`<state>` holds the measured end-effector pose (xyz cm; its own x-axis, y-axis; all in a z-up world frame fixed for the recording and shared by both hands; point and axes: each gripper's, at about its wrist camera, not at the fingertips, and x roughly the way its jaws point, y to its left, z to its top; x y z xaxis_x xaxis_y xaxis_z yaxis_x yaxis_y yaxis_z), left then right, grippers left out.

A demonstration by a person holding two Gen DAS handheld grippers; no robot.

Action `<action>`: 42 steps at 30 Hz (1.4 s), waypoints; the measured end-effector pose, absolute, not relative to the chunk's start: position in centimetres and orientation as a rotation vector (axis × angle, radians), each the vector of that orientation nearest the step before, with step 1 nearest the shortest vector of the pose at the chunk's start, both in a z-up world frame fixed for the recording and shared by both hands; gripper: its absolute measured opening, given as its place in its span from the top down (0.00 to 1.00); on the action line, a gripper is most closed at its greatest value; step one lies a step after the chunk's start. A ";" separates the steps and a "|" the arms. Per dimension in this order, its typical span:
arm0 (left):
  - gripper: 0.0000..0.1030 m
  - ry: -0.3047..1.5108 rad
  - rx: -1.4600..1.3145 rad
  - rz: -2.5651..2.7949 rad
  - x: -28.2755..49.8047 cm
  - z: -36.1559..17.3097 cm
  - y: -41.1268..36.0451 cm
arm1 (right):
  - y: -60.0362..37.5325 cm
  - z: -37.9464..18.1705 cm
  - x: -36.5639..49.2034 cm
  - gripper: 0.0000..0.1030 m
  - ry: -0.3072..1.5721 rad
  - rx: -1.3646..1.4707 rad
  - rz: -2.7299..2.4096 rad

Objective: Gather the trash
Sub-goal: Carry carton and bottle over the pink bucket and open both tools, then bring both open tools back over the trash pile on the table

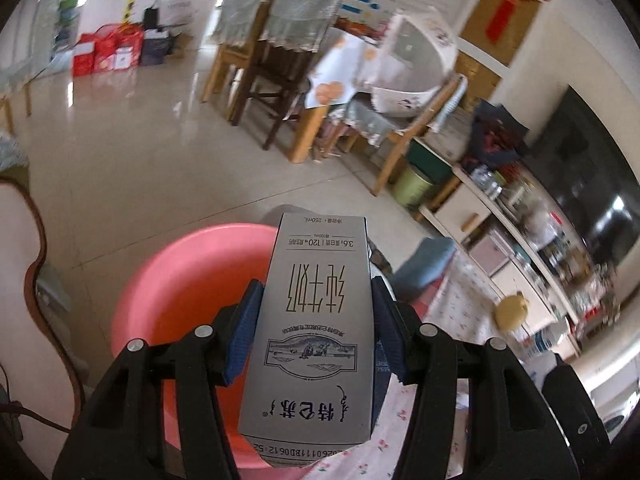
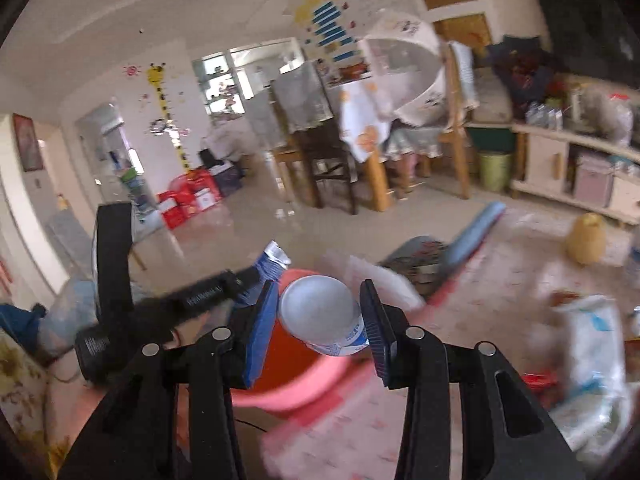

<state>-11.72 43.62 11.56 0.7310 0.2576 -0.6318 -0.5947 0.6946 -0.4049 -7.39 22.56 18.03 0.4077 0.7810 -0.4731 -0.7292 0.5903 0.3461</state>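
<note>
My left gripper [image 1: 316,304] is shut on a grey milk carton [image 1: 316,320], whose blue pads press both its sides; it hangs over a pink basin [image 1: 180,300] on the floor. My right gripper [image 2: 318,308] is shut on a small white yoghurt bottle [image 2: 320,312], its round base facing the camera. The same pink basin [image 2: 296,384] lies just below and behind that bottle. In the right wrist view the left gripper [image 2: 256,270] reaches in from the left with the carton's end [image 2: 274,258] showing over the basin.
A floral mat [image 2: 360,432] covers the floor by the basin, with a white plastic bag [image 2: 592,344] and red scraps [image 2: 540,380] at the right. Dining chairs and a table [image 1: 304,76] stand behind, and a low cabinet [image 1: 500,240] runs along the right wall.
</note>
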 end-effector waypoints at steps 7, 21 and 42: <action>0.35 0.585 -0.701 0.592 -12.1 10.5 46.4 | 27.2 14.0 -5.1 0.33 0.815 0.153 0.972; 0.14 0.337 -0.392 0.502 -11.4 13.9 39.7 | 16.0 12.1 -8.5 0.07 0.575 0.123 0.693; 0.14 0.470 -0.109 0.229 -8.6 12.0 27.4 | 4.5 9.8 -14.6 0.05 0.581 0.036 0.495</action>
